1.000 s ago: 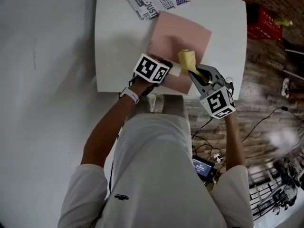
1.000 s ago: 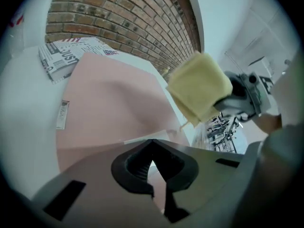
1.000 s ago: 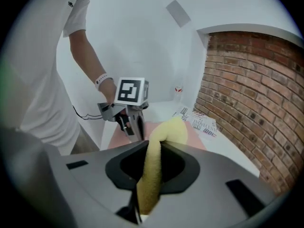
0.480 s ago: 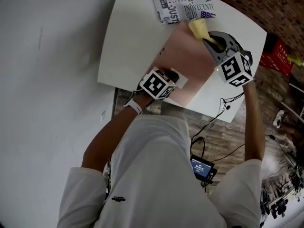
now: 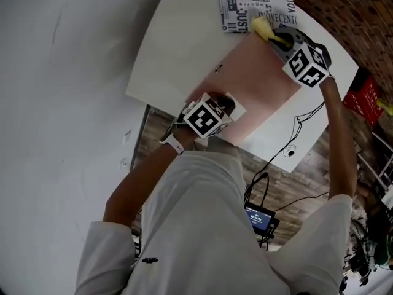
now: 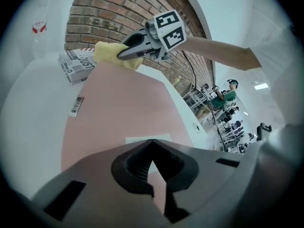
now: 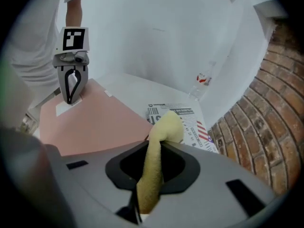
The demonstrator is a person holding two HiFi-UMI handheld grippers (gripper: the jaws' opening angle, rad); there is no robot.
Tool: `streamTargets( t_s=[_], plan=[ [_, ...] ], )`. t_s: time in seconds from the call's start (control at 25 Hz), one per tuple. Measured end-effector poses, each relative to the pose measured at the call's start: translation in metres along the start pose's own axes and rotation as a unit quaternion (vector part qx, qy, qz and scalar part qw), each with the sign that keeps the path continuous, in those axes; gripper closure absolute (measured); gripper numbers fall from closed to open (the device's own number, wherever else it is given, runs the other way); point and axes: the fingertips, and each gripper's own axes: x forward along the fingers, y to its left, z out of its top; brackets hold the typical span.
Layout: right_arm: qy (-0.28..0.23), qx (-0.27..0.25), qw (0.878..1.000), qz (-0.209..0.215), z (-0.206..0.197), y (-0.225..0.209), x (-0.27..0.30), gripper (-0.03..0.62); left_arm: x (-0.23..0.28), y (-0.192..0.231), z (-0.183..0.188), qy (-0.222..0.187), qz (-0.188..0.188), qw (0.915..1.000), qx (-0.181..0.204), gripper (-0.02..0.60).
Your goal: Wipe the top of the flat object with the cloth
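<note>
As your right gripper (image 5: 277, 37), clamped on the yellow cloth (image 5: 261, 27), reaches the far edge of the pink flat object (image 5: 252, 78) beside the printed paper (image 5: 255, 5), one sweep up from the near side looks complete; your left gripper (image 5: 224, 105), jaws together, pins the near edge to the white table (image 5: 172, 48).

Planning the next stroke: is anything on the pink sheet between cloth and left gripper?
Nothing visible: the pink sheet lies bare from the yellow cloth to the left gripper, save a flat white label there.
</note>
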Motion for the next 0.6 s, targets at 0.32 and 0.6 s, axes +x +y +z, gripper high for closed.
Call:
streamTargets(
  t_s=[0.32,0.6],
  plan=[
    [0.015,0.041,0.987,0.154,-0.016,0.020,0.012,0.543,0.000,0.001,0.002,-0.006,0.008,1.0000,-0.001,0.566],
    [0.060,0.088,0.970,0.216,-0.060,0.048,-0.007,0.542,0.001,0.004,-0.002,-0.005,0.014,0.9999,-0.001,0.566]
  ],
)
